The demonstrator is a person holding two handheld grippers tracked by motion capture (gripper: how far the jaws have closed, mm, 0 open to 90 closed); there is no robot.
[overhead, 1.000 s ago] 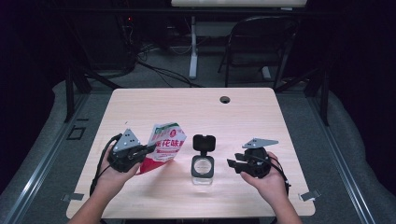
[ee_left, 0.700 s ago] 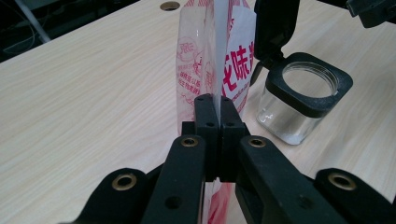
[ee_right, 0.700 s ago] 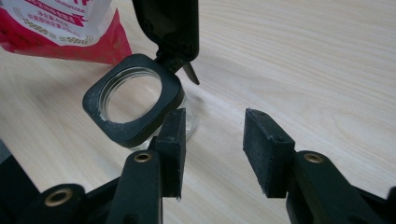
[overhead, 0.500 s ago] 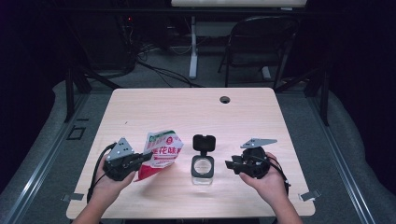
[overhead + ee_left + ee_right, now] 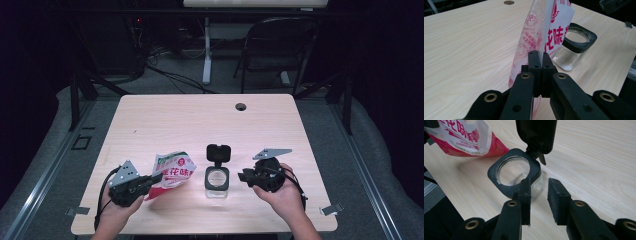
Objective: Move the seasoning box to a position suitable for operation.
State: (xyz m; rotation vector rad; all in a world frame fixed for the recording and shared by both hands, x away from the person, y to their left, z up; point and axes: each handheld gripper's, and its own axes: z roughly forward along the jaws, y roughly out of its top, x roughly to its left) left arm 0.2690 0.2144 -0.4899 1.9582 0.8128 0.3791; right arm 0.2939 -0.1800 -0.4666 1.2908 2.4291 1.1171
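While our left gripper (image 5: 537,56) pinches the red-and-white bag (image 5: 172,171) tight, just left of the open glass jar (image 5: 217,177), our right gripper (image 5: 539,185) sits just right of that jar, its jaws half-parted, just closing on nothing.

Bright table, dark surroundings, sharp.
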